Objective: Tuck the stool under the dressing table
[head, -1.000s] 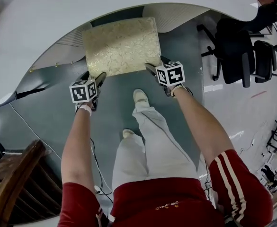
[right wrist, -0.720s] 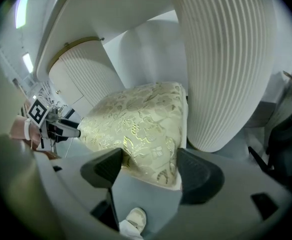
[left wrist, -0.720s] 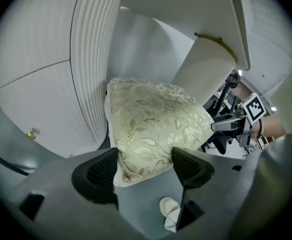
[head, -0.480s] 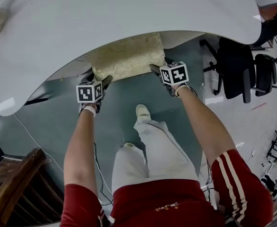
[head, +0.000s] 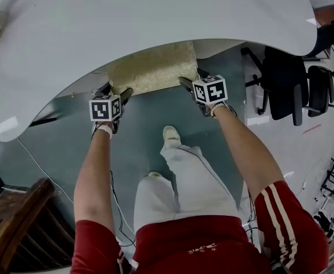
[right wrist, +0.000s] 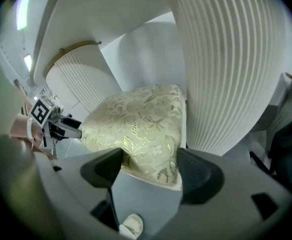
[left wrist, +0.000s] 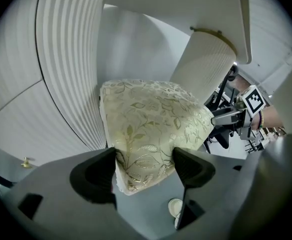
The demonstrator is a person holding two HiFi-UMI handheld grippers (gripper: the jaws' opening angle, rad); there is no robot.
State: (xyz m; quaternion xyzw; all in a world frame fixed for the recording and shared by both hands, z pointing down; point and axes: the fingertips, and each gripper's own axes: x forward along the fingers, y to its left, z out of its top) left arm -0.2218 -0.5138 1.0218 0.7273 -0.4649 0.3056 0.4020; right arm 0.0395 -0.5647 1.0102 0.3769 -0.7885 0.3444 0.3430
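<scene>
The stool [head: 152, 67] has a cream cushion with a gold leaf pattern. It stands mostly under the white dressing table [head: 155, 16], and only its near strip shows in the head view. My left gripper [head: 116, 90] is shut on the stool's near left corner [left wrist: 141, 129], with both pads against the cushion. My right gripper [head: 190, 79] is shut on the near right corner [right wrist: 146, 129] in the same way. In the left gripper view the left gripper [left wrist: 145, 161] straddles its corner; in the right gripper view the right gripper [right wrist: 150, 164] does likewise.
Ribbed white pedestals [left wrist: 61, 59] [right wrist: 220, 59] flank the stool under the table. Black office chairs [head: 286, 67] stand at the right. A wooden chair [head: 18, 221] is at the lower left. A cable [head: 41, 170] runs over the grey floor. The person's shoe [head: 169, 133] is just behind the stool.
Both grippers have moved away from the person with the stool, which slid further under the table. Less of the cushion shows than a second ago.
</scene>
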